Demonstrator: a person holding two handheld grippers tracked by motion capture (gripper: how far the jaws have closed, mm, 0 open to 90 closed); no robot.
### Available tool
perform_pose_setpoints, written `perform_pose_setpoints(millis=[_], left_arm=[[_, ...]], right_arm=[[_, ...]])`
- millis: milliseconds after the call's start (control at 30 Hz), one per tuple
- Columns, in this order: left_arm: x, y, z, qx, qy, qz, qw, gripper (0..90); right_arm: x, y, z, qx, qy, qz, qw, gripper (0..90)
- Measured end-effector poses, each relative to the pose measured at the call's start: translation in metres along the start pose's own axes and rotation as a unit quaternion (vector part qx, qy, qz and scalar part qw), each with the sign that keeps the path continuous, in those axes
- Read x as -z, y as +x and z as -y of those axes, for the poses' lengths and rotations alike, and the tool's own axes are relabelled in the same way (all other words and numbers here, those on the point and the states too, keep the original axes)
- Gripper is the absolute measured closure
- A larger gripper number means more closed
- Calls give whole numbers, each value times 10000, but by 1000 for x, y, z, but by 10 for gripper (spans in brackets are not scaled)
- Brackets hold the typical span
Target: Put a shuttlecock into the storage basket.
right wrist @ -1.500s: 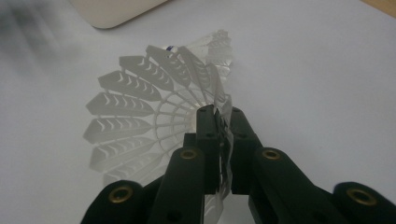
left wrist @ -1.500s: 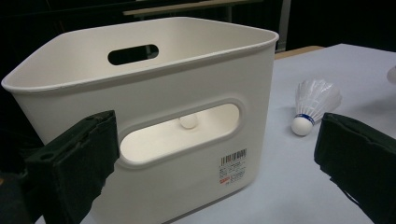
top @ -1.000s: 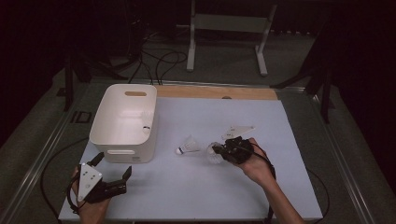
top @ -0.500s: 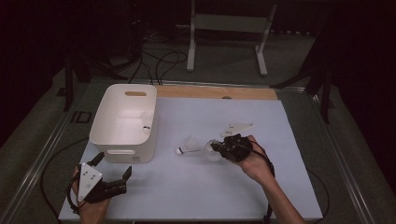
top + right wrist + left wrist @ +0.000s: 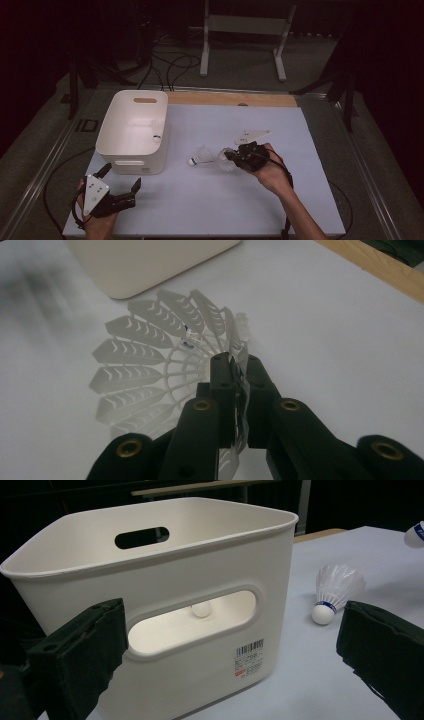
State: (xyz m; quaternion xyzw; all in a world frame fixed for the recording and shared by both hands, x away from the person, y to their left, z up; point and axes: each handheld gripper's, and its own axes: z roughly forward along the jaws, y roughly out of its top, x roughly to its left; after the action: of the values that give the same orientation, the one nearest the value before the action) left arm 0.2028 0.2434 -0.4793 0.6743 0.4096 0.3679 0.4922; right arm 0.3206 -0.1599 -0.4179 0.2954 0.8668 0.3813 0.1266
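Observation:
My right gripper (image 5: pixel 234 156) is shut on the skirt of a white plastic shuttlecock (image 5: pixel 224 160), held just over the white table mid-right. In the right gripper view the jaws (image 5: pixel 235 365) pinch the skirt's edge, and the shuttlecock (image 5: pixel 150 360) fans out to the left. A second shuttlecock (image 5: pixel 201 156) lies on the table just left of it, cork toward the bin. My left gripper (image 5: pixel 121 176) stands open at the table's front left, facing the white bin (image 5: pixel 200 545) with nothing between its jaws. The lying shuttlecock (image 5: pixel 332 590) sits right of the bin.
The white bin (image 5: pixel 131 164) stands at the table's left with a shuttlecock (image 5: pixel 156 139) inside, its cork (image 5: pixel 201 610) visible through the handle slot. A wooden strip (image 5: pixel 230 98) edges the far side. Cables and a metal stand lie on the floor beyond.
My right gripper has edged slightly left with the shuttlecock in it. The left gripper and the lying shuttlecock have not moved.

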Motion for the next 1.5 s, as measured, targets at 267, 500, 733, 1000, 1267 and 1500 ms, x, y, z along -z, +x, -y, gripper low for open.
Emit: perform_pose_setpoints(millis=[267, 500, 733, 1000, 1267, 1500], left_arm=[[0, 0, 0, -2, 4, -3, 10000, 5], [1, 0, 0, 0, 4, -10, 10000, 6], [0, 0, 0, 3, 3, -9, 10000, 6], [1, 1, 0, 2, 5, -15, 10000, 5], [1, 1, 0, 3, 5, -19, 10000, 5], [0, 0, 0, 2, 4, -11, 10000, 5]], right_arm=[[0, 1, -4, 39, -11, 8, 10000, 862], [-1, 3, -9, 49, -45, -5, 10000, 863], [-2, 4, -14, 61, -73, -15, 10000, 863], [-3, 5, -18, 100, -89, -32, 9999, 863], [-2, 6, -22, 99, -114, -25, 9999, 863], [-2, 6, -25, 110, -138, -55, 9998, 863]])
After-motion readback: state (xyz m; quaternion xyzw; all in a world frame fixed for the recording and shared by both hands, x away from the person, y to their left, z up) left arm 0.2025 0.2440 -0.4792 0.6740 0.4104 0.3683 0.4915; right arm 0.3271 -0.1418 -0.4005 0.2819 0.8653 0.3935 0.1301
